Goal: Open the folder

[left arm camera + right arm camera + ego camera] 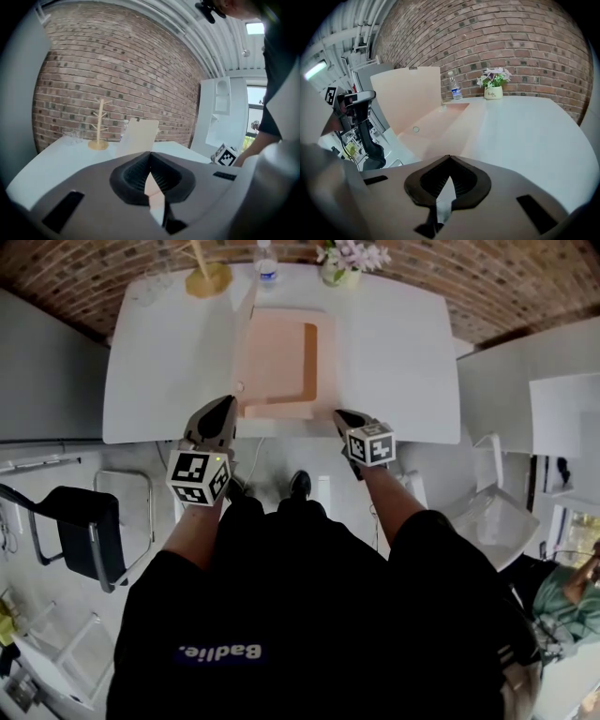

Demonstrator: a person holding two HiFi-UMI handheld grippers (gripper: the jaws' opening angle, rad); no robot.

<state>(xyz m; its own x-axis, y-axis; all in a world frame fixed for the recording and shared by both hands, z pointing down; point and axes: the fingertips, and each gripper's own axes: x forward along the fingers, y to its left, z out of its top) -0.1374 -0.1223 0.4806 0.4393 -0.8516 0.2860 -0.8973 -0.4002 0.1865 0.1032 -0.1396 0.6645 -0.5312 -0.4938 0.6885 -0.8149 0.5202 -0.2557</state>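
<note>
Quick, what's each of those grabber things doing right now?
Left gripper: closed, apparently pinching the near edge of the raised folder cover.
Right gripper: closed, nothing visible between its jaws.

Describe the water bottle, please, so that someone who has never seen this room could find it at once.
Start at the white table before the brick wall and follow its far edge. Between the wooden branched stand and the pot of flowers, just beyond the pink folder, stands the water bottle. It alone is clear, slim and wears a blue label.
</note>
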